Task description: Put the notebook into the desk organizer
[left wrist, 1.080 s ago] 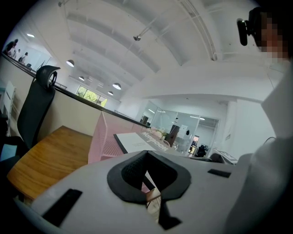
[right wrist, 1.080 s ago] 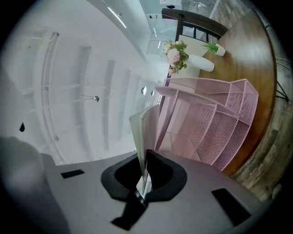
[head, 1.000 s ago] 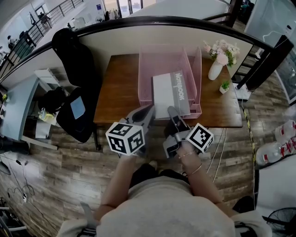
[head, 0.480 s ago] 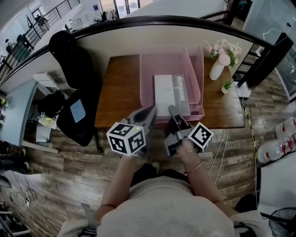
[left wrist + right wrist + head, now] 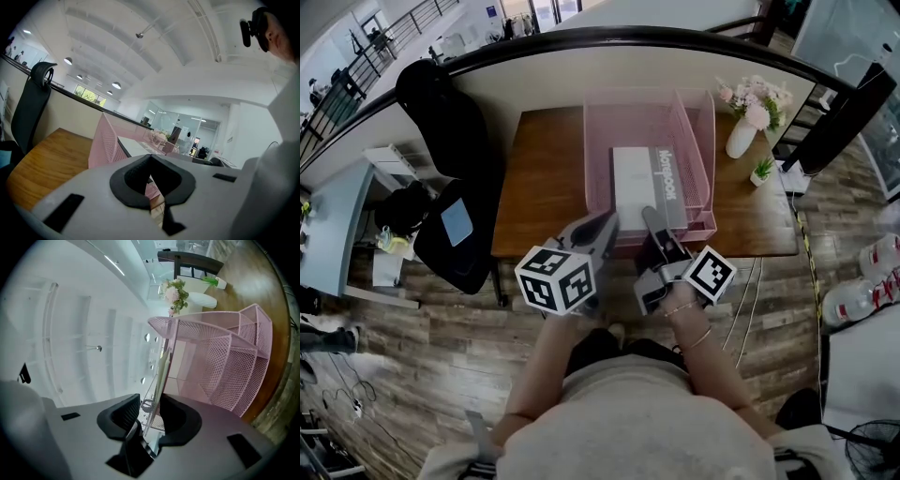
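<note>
The white notebook [image 5: 636, 187] with a grey spine lies flat inside the pink mesh desk organizer [image 5: 600, 122] on the wooden desk [image 5: 546, 178]. My right gripper [image 5: 652, 218] is at the notebook's near edge. In the right gripper view, the notebook's thin edge [image 5: 161, 373] stands between the jaws of the right gripper [image 5: 151, 399] with a gap on each side. Those jaws have just been opening and stand open. My left gripper [image 5: 606, 223] hovers at the organizer's near left corner, shut with nothing in it. Past its tips [image 5: 150, 157] show the organizer wall [image 5: 105, 140] and the notebook [image 5: 133, 146].
A white vase of pink flowers [image 5: 741, 127] and a small potted plant [image 5: 757, 174] stand on the desk's right end. A black office chair [image 5: 450, 122] is at the desk's left, and a dark monitor [image 5: 844, 117] at the far right.
The notebook stays in the same place in the organizer. Both grippers keep their places at its near edge. The right gripper's fingers look slightly wider apart.
</note>
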